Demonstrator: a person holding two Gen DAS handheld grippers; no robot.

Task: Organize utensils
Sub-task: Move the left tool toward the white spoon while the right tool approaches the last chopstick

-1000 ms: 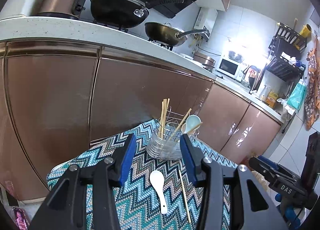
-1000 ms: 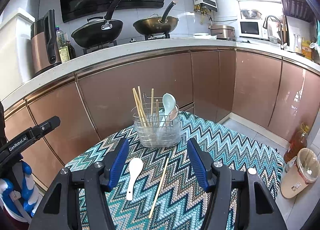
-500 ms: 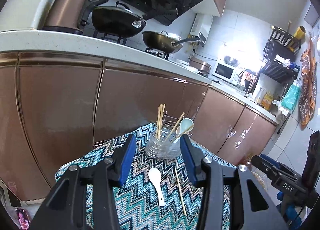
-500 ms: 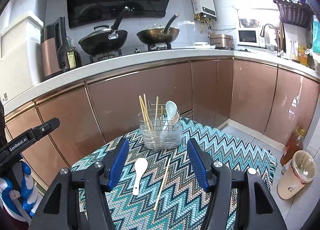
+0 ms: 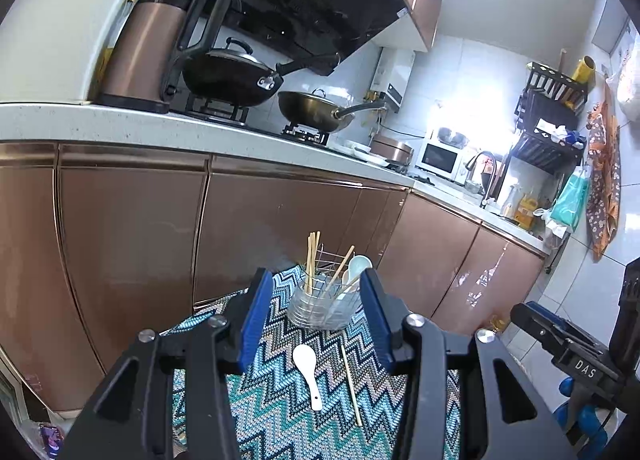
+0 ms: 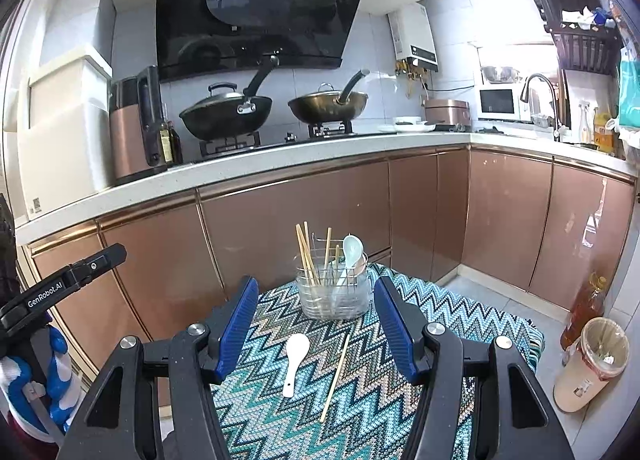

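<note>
While hovering over table (image 6: 460, 312) | fingers of both grippers (image 5: 316, 320) (image 6: 316, 326) spread, empty | holder (image 6: 334, 296): chopsticks (image 6: 306, 254), spoon (image 6: 352, 250), bases blurred | loose spoon (image 6: 294, 360), chopstick (image 6: 336, 378) lay before it

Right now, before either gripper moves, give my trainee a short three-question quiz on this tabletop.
1. True or false: the white spoon on the zigzag cloth lies left of the loose chopstick in the right wrist view.
2. Multiple choice: the utensil holder contains A) only chopsticks, B) chopsticks and a pale spoon, C) nothing.
3. Fill in: the left gripper and the right gripper both have jaws that are ____ and hold nothing.

Key: 1 true; 2 B; 3 open.
</note>
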